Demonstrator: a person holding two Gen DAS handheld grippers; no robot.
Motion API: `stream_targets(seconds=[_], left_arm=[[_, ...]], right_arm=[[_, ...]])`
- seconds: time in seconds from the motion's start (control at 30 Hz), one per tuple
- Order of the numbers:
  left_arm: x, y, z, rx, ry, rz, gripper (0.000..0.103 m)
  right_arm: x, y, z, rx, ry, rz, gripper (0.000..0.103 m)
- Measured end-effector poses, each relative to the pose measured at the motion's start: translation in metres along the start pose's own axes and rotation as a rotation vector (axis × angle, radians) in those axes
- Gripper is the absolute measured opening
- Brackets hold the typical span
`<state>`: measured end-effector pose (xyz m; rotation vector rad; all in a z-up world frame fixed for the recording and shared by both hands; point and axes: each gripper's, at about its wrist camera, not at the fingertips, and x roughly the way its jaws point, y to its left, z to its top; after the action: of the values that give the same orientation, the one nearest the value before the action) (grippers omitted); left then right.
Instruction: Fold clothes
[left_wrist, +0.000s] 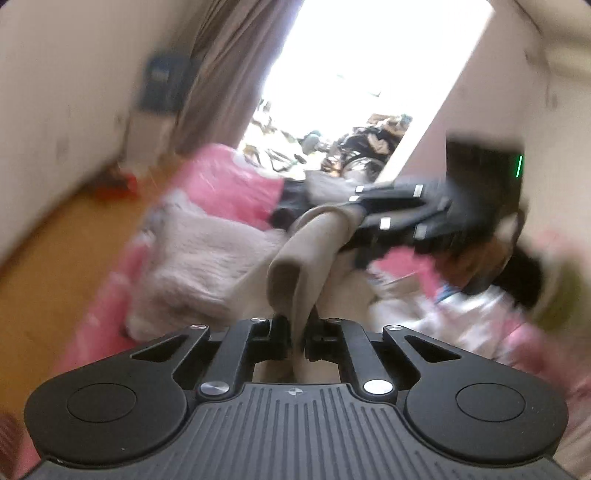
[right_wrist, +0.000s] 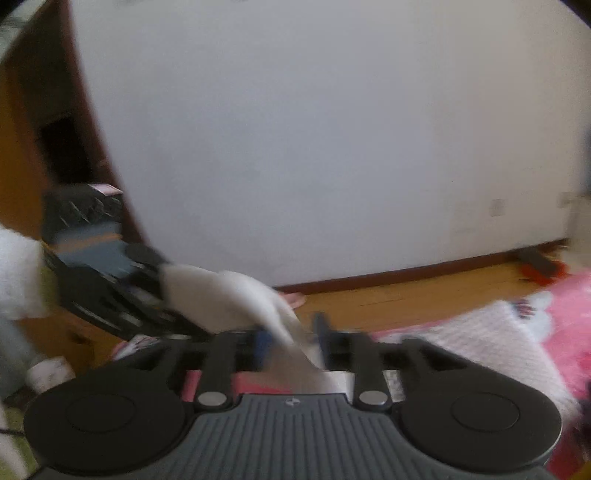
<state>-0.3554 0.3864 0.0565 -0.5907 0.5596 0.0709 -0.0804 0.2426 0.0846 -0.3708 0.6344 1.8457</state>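
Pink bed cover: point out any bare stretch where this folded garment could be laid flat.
Not much is free. The pink bed cover is bare only beyond the cream knit, toward the curtain. The near right side is crowded with heaped clothes. The wooden floor along the wall is open.

My left gripper (left_wrist: 297, 334) points downward and forward, its jaws clamped tight on a fold of beige cloth (left_wrist: 295, 273). My right gripper (right_wrist: 291, 341) tilts downward too, jaws parted, with the cloth running loosely between them.
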Motion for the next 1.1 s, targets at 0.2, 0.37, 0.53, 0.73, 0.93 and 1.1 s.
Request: stream_targets(seconds=[0.2,0.37,0.53,0.73,0.93,1.1], left_arm=[[-0.018,0.016,0.051,-0.302,-0.046,-0.13,0.005],[0.002,0.012,0.068,-0.278,-0.079,-0.069,0.005],[-0.002,0.043,0.089,-0.241,-0.112,0.071,0.005],[0.022,0.119,0.063,-0.134,0.023,0.413,0.013],[0.044,0.224,0.005,-0.43,0.094,0.718,0.018],[0.044,0.194,-0.014,-0.449,0.008,0.697,0.024]], right_arm=[[-0.061,-0.025,-0.04,0.282,-0.203,-0.185,0.067],[-0.106,-0.014,-0.108,0.458,-0.212,-0.317,0.067],[-0.148,0.025,-0.171,0.593,-0.15,-0.41,0.067],[-0.178,0.039,-0.221,0.769,-0.14,-0.46,0.068],[-0.173,0.038,-0.247,0.873,-0.128,-0.485,0.068],[-0.183,0.05,-0.273,0.952,-0.101,-0.556,0.068]])
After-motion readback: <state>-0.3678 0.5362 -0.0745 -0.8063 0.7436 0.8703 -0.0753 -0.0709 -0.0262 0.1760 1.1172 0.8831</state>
